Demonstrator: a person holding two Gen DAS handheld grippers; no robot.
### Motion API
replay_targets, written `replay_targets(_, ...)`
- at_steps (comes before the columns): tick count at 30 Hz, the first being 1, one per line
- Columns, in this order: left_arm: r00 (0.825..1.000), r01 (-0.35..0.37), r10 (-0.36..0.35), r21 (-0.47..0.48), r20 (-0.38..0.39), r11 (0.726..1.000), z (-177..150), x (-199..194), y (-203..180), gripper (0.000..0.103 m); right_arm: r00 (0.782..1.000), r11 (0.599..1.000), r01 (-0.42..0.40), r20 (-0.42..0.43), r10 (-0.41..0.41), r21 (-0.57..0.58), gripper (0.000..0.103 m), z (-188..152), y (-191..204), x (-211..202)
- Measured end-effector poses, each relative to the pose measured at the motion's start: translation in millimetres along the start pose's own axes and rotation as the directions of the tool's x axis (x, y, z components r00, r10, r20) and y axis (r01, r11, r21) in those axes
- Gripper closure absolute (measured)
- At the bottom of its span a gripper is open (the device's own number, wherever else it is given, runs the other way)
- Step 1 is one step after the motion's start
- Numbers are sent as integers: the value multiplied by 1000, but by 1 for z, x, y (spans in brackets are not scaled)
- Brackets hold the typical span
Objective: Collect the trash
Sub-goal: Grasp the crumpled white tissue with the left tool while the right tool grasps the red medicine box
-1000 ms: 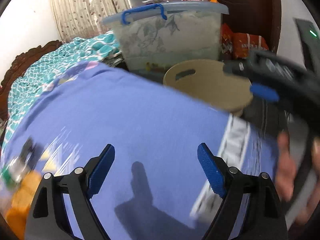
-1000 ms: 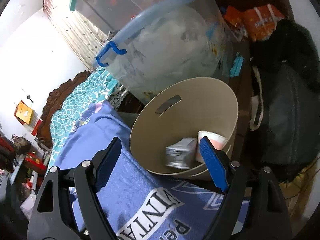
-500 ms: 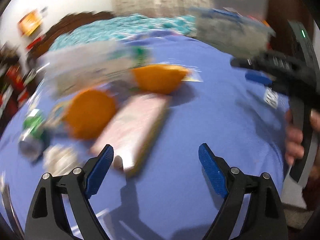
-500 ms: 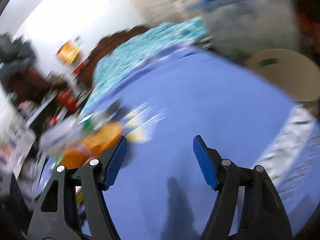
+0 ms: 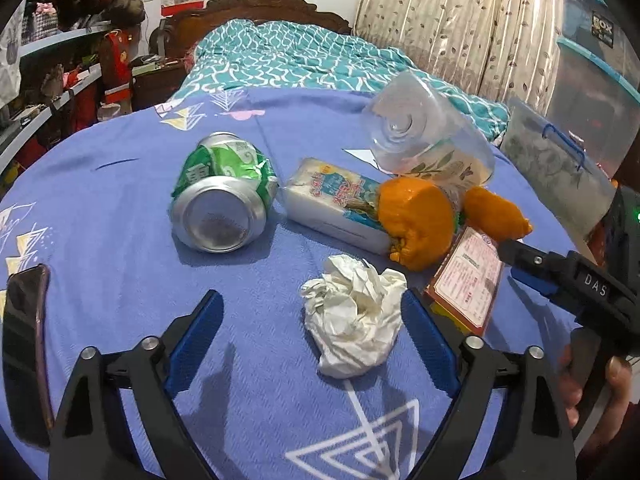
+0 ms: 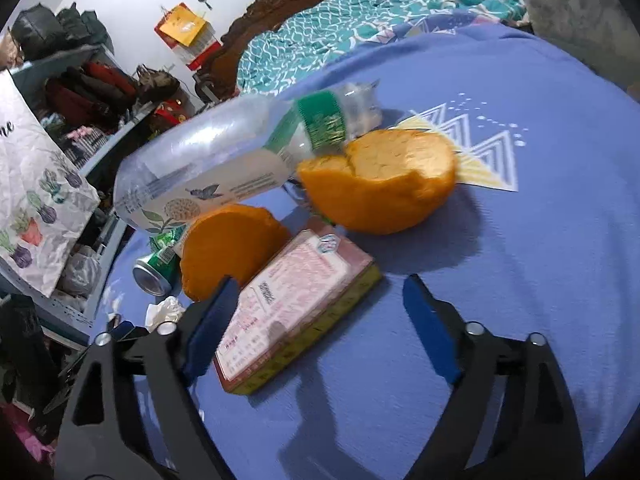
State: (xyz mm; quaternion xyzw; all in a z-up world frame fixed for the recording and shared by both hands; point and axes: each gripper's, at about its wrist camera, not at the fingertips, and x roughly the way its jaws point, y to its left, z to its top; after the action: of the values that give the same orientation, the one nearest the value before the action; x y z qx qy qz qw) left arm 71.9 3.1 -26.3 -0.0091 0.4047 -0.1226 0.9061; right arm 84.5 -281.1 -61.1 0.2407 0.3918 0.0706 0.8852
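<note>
Trash lies on a blue bedsheet. In the left wrist view: a crushed green can, a white tissue pack, a crumpled white tissue, two orange peels, a clear plastic bottle and a flat pink box. My left gripper is open, with the tissue between its fingers. My right gripper is open over the pink box, near the peels and bottle.
A dark phone lies at the left on the sheet. A teal quilt covers the far bed. Clear storage bins stand at the right. Cluttered shelves run along the left.
Both grippers have swung left, away from the beige bin and storage box, to the pile of trash on the sheet. Both stay open.
</note>
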Motion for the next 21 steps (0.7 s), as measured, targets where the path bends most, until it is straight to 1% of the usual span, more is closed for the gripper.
replay_targets(3, 999, -8, 9, 28, -35, 1000, 2, 15, -9, 16, 999, 999, 41, -12, -42, -27, 13, 1, 18, 17)
replay_targets(4, 999, -2, 3, 30, -47, 1000, 2, 19, -10, 18, 998, 998, 54, -19, -54, -34, 12, 0, 26, 24)
replay_targets(6, 998, 26, -24, 26, -54, 999, 1, 21, -10, 31, 996, 994, 89, -16, -90, -59, 11, 1, 33, 32)
replay_targets(7, 997, 58, -56, 26, -56, 998, -1, 20, -10, 42, 995, 992, 101, -17, -102, -71, 11, 1, 35, 33)
replay_targets(8, 995, 81, -79, 29, -57, 996, -2, 20, -10, 52, 994, 990, 111, -13, -113, -85, 12, 0, 35, 33)
replay_targets(9, 994, 93, -91, 33, -56, 995, -1, 21, -10, 55, 993, 989, 113, -16, -115, -97, 14, -1, 36, 33)
replay_targets(10, 994, 100, -98, 44, -53, 994, -3, 18, -11, 57, 993, 986, 112, -23, -115, -121, 20, -3, 39, 33)
replay_targets(12, 993, 107, -105, 60, -50, 992, -7, 15, -14, 59, 993, 979, 99, -41, -108, -179, 26, -8, 45, 33)
replay_targets(13, 992, 116, -112, 65, -52, 991, -9, 13, -15, 60, 996, 977, 60, -59, -74, -202, 30, -14, 46, 28)
replay_targets(15, 988, 143, -139, 68, -64, 987, -12, 10, -17, 60, 996, 977, 45, -66, -59, -207, 35, -16, 46, 26)
replay_targets(17, 979, 190, -185, 65, -81, 980, -15, 7, -20, 60, 994, 977, -25, -106, 2, -212, 41, -22, 42, 18)
replay_targets(18, 978, 198, -193, 67, -83, 978, -17, 5, -22, 60, 992, 975, -56, -124, 29, -217, 41, -25, 38, 14)
replay_targets(19, 978, 198, -192, 79, -82, 977, -19, 3, -25, 60, 991, 971, -67, -130, 38, -229, 40, -29, 36, 8)
replay_targets(20, 979, 197, -190, 90, -80, 976, -20, 2, -28, 60, 993, 969, -53, -117, 25, -241, 38, -33, 34, 1)
replay_targets(21, 977, 202, -195, 94, -82, 975, -21, 2, -30, 60, 996, 969, -19, -92, -4, -246, 35, -37, 33, -6)
